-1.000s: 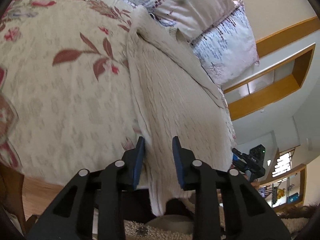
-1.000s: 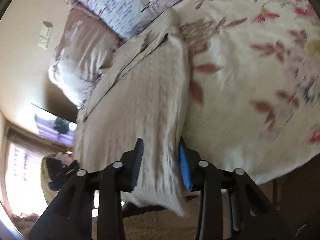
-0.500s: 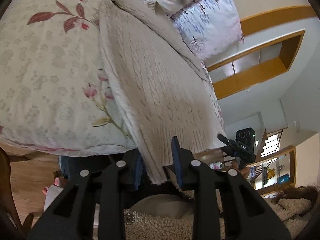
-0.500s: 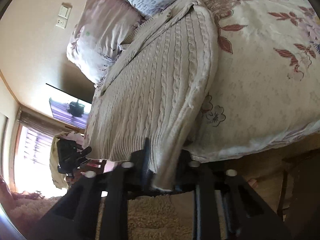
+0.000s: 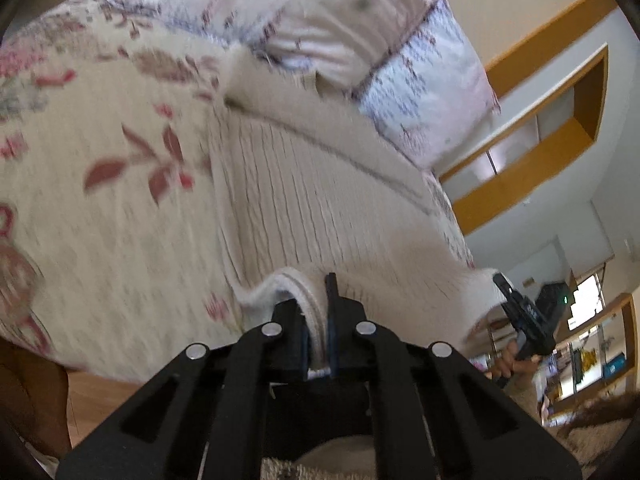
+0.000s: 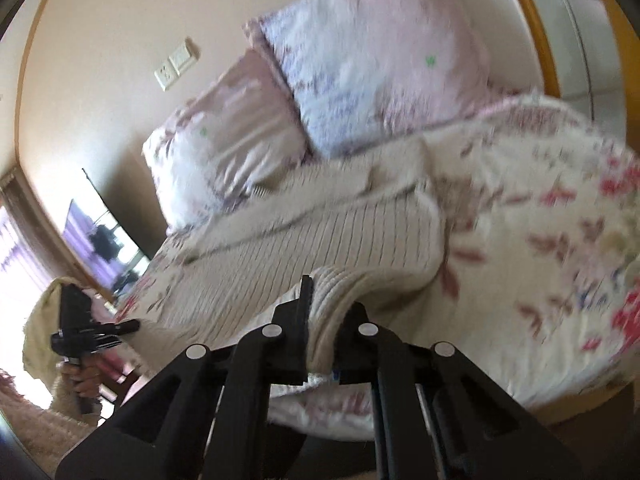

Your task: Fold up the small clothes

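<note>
Both grippers, left [image 5: 318, 322] and right [image 6: 324, 326], are clamped on the hem of a cream cable-knit sweater [image 5: 304, 204].
The sweater is spread across mid-frame on a floral bedspread [image 5: 100, 208], its hem raised at lower centre; pink patterned pillows [image 6: 360, 76] are seen in the upper frame.

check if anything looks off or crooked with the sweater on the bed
Nothing looks damaged. The cream cable-knit sweater lies on the floral bedspread below the pillows, its hem lifted by the left gripper and right gripper. Motion blur hides finer detail.
</note>
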